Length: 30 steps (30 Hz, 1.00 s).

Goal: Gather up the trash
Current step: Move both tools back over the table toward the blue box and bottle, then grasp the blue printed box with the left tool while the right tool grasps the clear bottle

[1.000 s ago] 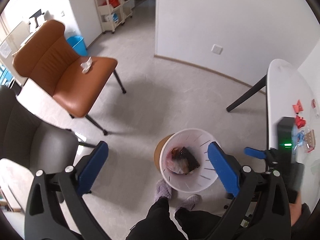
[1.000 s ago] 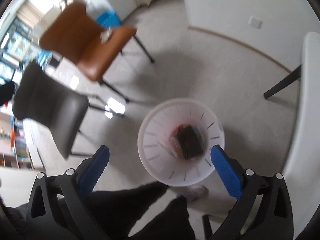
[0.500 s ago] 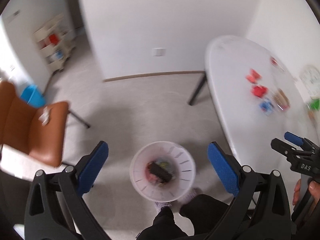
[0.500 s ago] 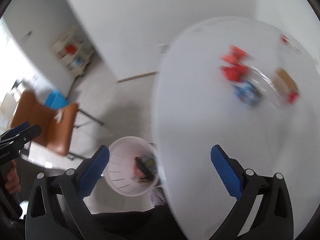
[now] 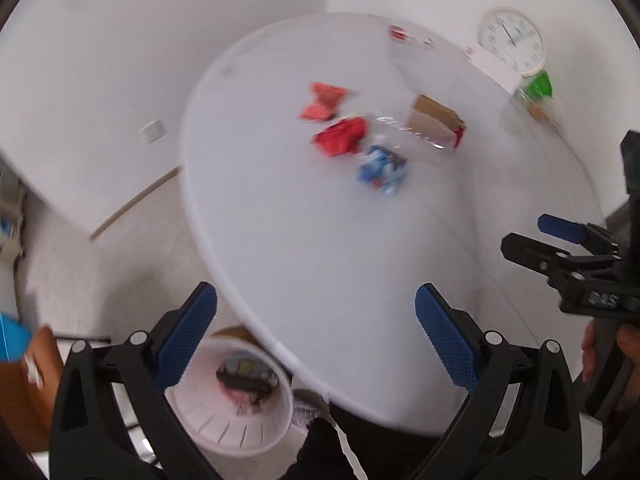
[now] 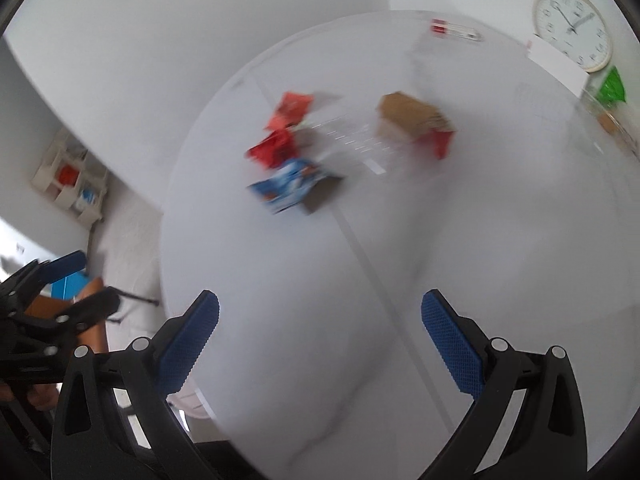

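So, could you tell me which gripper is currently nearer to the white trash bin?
Left. The left gripper hangs almost directly above the white trash bin at the table's edge, while the right gripper is out over the white table, off to the bin's side.

Bare table before clustered wrappers

White walls, wall clock, seemingly pale floor.
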Available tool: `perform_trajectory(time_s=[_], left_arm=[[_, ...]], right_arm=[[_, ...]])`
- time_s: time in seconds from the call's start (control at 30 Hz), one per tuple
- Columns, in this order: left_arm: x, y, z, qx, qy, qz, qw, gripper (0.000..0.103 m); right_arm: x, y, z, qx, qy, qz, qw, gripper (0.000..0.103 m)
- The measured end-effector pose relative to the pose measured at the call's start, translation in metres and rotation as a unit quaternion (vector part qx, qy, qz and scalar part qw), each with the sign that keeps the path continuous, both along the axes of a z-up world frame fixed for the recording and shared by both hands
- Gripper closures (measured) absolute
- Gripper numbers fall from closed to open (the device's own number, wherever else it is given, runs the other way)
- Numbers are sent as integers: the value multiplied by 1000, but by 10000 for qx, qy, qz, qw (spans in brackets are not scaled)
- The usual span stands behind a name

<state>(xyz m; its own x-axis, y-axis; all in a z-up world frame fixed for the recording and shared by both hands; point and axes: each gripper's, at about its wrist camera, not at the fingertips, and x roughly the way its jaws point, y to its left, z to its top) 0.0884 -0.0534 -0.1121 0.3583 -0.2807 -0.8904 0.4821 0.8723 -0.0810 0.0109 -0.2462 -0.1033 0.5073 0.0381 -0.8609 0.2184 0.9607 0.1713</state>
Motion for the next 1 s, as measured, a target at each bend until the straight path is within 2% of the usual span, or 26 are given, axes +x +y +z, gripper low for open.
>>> perform_trajectory(time_s=[0.17, 0.3, 0.53, 0.57, 0.63, 0.7, 0.77, 1.0], left_arm=[[40, -62, -24, 168, -5, -448, 9989, 8], [74, -103, -54, 600, 8, -722, 9956, 8], [105, -142, -86, 963, 53, -1120, 9890, 8], [108, -147, -90, 1017, 34, -1203, 9875, 11], [110, -152, -94, 1088, 32, -1298, 9855, 24], [113, -155, -98, 1142, 103, -1356, 9841, 45], [116, -155, -101, 1092, 214, -1309, 9851, 53], [108, -135, -83, 776, 270, -1077, 9908, 56]], right_arm=[[17, -40, -7, -8, 37, -167, 9999, 3], [27, -68, -15, 152, 30, -254, 9996, 3], [48, -111, -41, 347, 151, -361, 9986, 3], [52, -117, -45, 353, 164, -372, 9985, 3], [57, -125, -49, 378, 181, -377, 9984, 3], [64, -131, -52, 417, 207, -351, 9983, 3], [71, -133, -52, 441, 191, -296, 9984, 3], [102, -128, -37, 467, 61, 213, 9987, 3]])
